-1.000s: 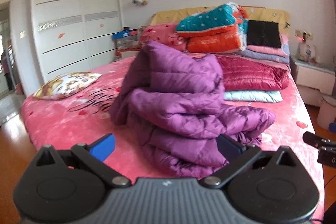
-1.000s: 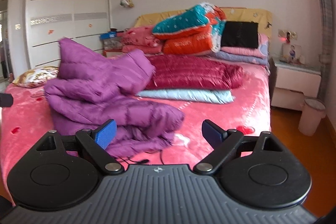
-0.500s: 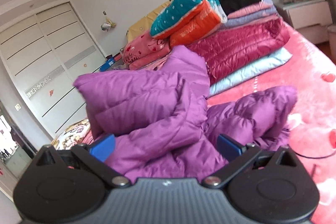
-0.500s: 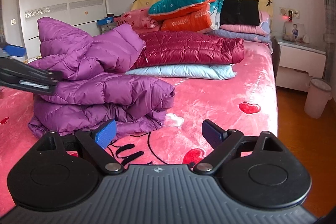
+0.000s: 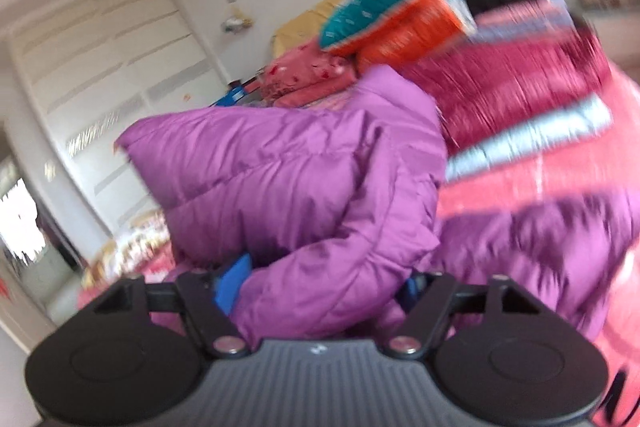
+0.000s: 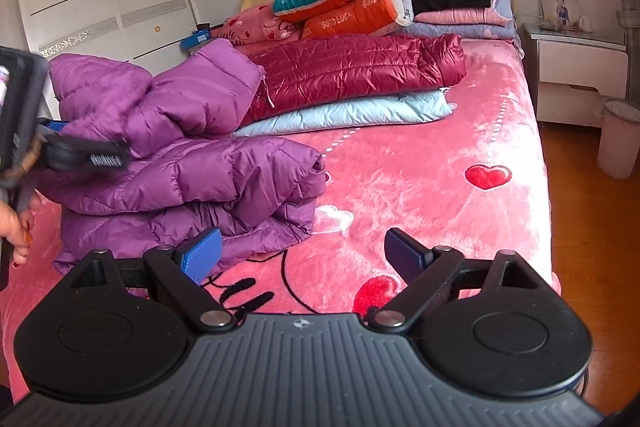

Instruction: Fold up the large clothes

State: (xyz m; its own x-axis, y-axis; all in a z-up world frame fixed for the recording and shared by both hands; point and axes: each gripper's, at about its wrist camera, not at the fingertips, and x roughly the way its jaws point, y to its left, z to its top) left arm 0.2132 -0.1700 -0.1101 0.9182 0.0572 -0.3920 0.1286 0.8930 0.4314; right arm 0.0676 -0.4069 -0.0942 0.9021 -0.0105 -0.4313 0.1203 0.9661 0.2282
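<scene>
Orange quilt [image 6: 352, 15] reads "GOOD LUCK".

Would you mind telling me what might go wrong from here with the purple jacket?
1. The left tongs are closing on a thick puffy fold of the purple jacket; slippery padding may squeeze out, or extra layers get caught.
2. The jacket lies bunched in a heap, so pulling one fold could drag the whole pile along.
3. It sits against the dark red jacket and light blue garment, which a pull might disturb. The right tongs hang open, holding nothing.
</scene>
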